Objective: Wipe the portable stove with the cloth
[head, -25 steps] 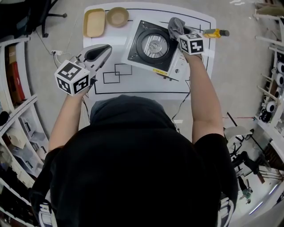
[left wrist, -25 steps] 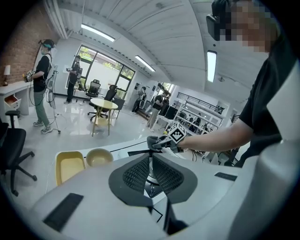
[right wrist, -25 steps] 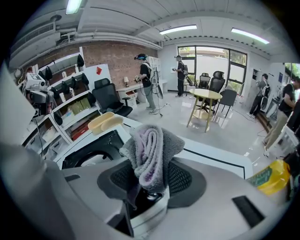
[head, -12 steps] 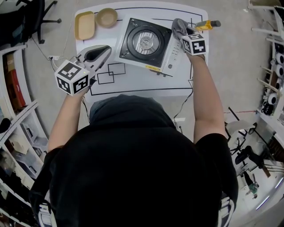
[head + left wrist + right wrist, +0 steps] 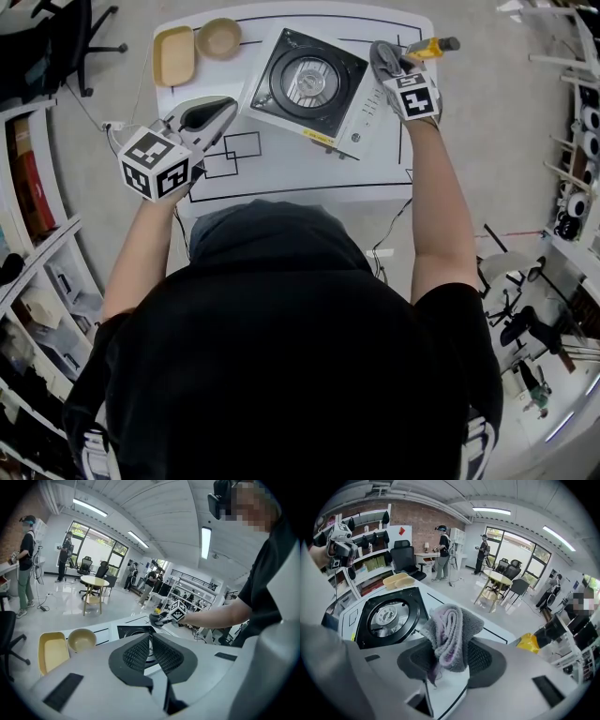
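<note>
Nearest, the left gripper (image 5: pixel 221 105) is held empty over the table (image 5: pixel 309 173), jaws pressed together. Farther off, the cloth (image 5: pixel 382 54), pinched in the right gripper (image 5: pixel 392 67), has been carried off the stove (image 5: pixel 309 82) to its right edge, so a wiping stroke is judged finished.

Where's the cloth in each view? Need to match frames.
Head view: cloth upper right, in the right tool, by the right edge of the portable stove.
Left gripper view: cloth small, just above centre.
Right gripper view: cloth dead centre, clamped between the jaws.
Shared landmark: portable stove, black top.
</note>
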Available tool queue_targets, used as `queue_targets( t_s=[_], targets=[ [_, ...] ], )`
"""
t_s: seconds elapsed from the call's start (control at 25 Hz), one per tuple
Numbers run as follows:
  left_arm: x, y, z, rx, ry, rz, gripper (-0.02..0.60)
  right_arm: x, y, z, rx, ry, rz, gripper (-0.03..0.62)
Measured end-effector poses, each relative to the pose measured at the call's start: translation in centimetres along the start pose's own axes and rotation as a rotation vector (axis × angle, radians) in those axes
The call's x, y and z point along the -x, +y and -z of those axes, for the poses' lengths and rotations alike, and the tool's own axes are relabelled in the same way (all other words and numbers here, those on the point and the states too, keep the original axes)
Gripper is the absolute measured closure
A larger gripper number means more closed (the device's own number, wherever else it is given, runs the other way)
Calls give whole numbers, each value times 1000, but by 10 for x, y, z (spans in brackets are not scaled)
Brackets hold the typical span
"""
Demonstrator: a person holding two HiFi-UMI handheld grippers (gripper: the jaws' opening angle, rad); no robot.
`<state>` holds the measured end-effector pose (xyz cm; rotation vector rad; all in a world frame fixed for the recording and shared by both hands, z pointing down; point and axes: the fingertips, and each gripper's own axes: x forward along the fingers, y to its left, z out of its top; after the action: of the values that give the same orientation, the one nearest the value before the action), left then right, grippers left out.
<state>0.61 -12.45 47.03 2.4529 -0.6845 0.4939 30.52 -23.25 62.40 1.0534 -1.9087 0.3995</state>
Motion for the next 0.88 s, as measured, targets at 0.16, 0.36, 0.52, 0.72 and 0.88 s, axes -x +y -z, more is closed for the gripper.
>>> queue_targets(
  t_s=[0.16,0.36,0.52,0.72,0.88],
  targets=[
    [2,0,1,2,5,0,541,7,-13,6,-36,2,50,405],
    [2,-4,5,1,13,11,541,14,-13,16,197,106,107,405],
    [1,-8,7,-2,18,25,541,14,-7,20,358,187,143,407],
    [6,-11,12,-2,27,36,541,20,14,28,457,250,148,411],
    [11,-10,19,2,35,40,541,26,34,38,465,263,137,411]
  ],
)
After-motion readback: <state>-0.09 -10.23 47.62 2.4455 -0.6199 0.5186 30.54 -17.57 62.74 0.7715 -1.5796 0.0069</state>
